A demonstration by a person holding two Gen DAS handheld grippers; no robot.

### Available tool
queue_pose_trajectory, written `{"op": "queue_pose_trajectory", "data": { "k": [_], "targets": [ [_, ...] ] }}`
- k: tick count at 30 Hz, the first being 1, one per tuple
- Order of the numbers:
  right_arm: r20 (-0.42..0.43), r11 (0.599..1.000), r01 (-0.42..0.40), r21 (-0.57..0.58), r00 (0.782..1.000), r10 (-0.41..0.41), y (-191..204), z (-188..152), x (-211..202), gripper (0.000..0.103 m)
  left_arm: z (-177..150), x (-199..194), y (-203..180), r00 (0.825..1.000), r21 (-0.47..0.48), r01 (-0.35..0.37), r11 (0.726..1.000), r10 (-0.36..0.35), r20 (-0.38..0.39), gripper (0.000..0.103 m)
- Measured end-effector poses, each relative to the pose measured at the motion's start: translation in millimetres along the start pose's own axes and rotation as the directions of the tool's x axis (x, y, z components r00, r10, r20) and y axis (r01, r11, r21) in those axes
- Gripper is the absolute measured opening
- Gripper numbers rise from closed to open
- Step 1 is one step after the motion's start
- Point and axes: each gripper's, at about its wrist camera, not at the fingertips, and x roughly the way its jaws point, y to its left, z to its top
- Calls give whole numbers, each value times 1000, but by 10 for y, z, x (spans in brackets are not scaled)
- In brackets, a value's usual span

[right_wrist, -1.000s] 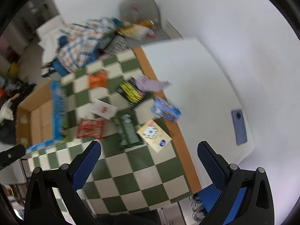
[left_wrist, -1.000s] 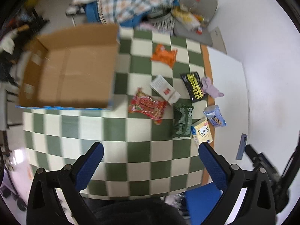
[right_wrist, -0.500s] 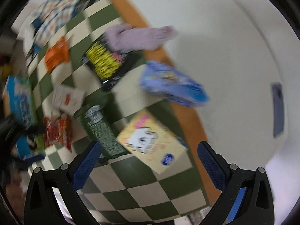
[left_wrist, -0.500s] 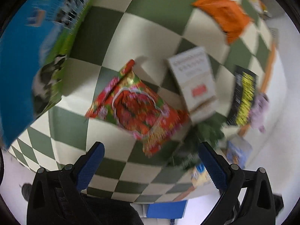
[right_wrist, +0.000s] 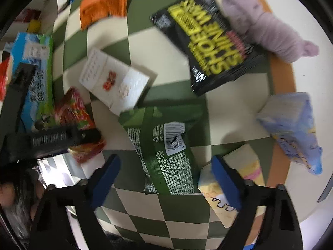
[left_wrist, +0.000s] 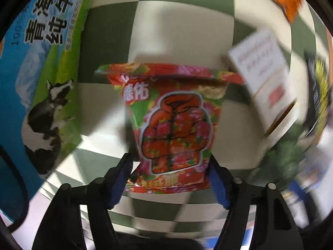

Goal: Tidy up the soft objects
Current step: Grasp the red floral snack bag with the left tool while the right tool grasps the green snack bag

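Note:
A red snack bag (left_wrist: 172, 123) lies on the green-and-cream checkered cloth (left_wrist: 179, 33). My left gripper (left_wrist: 170, 179) is open, its blue fingers on either side of the bag's near end. The bag also shows in the right wrist view (right_wrist: 77, 114), partly under the left gripper's black body. My right gripper (right_wrist: 166, 179) is open, its fingers astride the near end of a green snack bag (right_wrist: 164, 145). A black-and-yellow bag (right_wrist: 206, 41), an orange bag (right_wrist: 104, 2), a purple plush (right_wrist: 264, 23) and a blue bag (right_wrist: 291, 127) lie beyond.
A cardboard box with a blue-and-green printed side (left_wrist: 39, 79) stands left of the red bag. A white carton (right_wrist: 114, 81) lies between the bags. A yellow box (right_wrist: 231, 183) sits by my right finger. The orange cloth border (right_wrist: 283, 79) meets a white table.
Both grippers have dropped from high above the table to just over the cloth. The left has closed in around the red bag, the right around the green bag.

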Motion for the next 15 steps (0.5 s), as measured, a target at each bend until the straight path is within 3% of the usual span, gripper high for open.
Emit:
{"op": "queue_pose_trajectory", "data": {
  "k": [4, 5, 7, 11, 14, 15],
  "targets": [
    [-43, 1000, 15, -1, 999, -15, 42, 15, 185, 68, -112, 14, -61, 997, 56, -38, 998, 35, 63, 67],
    [-46, 1000, 24, 4, 999, -24, 51, 34, 220, 66, -140, 12, -90, 996, 65, -42, 997, 36, 78, 60],
    [-29, 999, 32, 8, 999, -32, 65, 30, 207, 66, -187, 17, -138, 995, 87, -36, 996, 27, 99, 52],
    [1, 997, 43, 71, 999, -43, 49, -17, 188, 66, -217, 57, -198, 991, 115, -58, 992, 44, 126, 48],
    [28, 994, 28, 101, 999, -31, -84, -183, 132, 65, -247, -125, -186, 988, 124, -68, 990, 50, 147, 46],
    [44, 994, 22, 111, 999, -27, -92, -208, 114, 53, -308, -173, -236, 987, 126, -73, 989, 53, 153, 45]
  ]
}}
